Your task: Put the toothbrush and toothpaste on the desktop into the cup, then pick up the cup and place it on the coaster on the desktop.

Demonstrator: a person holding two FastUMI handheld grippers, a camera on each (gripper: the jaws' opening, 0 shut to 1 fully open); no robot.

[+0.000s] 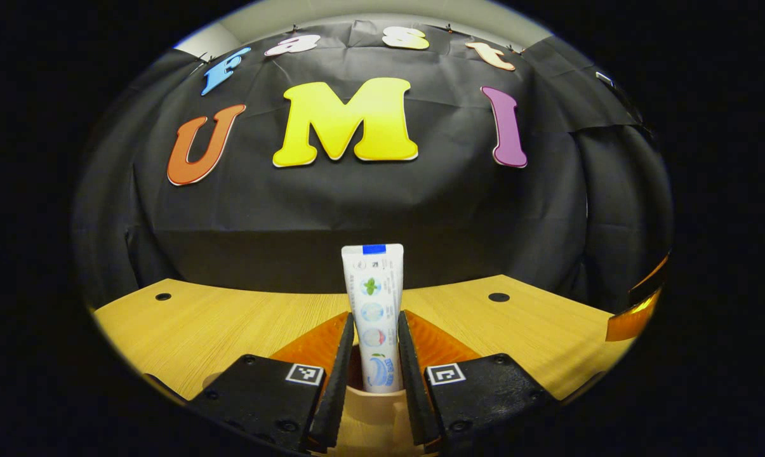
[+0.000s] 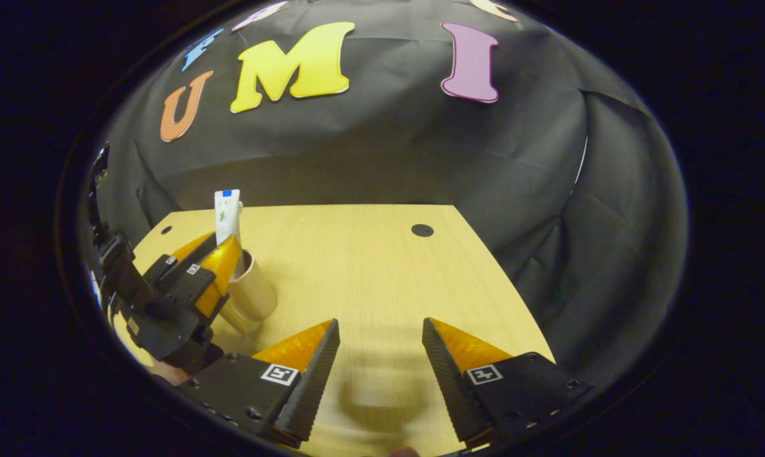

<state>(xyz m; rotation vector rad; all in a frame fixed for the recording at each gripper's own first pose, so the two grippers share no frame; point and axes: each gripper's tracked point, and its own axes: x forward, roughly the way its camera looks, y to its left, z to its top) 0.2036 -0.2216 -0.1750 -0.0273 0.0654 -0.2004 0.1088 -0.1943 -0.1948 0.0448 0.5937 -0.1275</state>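
1. The left gripper [image 1: 376,355] holds a white toothpaste tube with a blue band at its top [image 1: 374,311] upright, with a finger close against each flat side, clamped on it.
2. The tube's lower end sits inside the mouth of a pale beige cylindrical cup [image 1: 372,412], whose rim shows between the fingers at the near edge of the left gripper view.
3. In the right gripper view, the same left gripper [image 2: 220,266] appears at the far left, above the cup [image 2: 252,292], with the toothpaste tube [image 2: 227,214] rising from it.
4. The cup looks tilted in that view, though the fisheye lens may account for this.
5. The cup stands on the left part of a light wooden bench with round dark holes near its far corners [image 2: 369,266].
6. The right gripper [image 2: 380,355] hovers over the near middle of the bench with its fingers well apart and nothing between them; their blurred shadow falls on the wood just below.
7. A black cloth wall [image 2: 382,146] closes the booth behind the bench.
8. I can't make out a toothbrush or a coaster.
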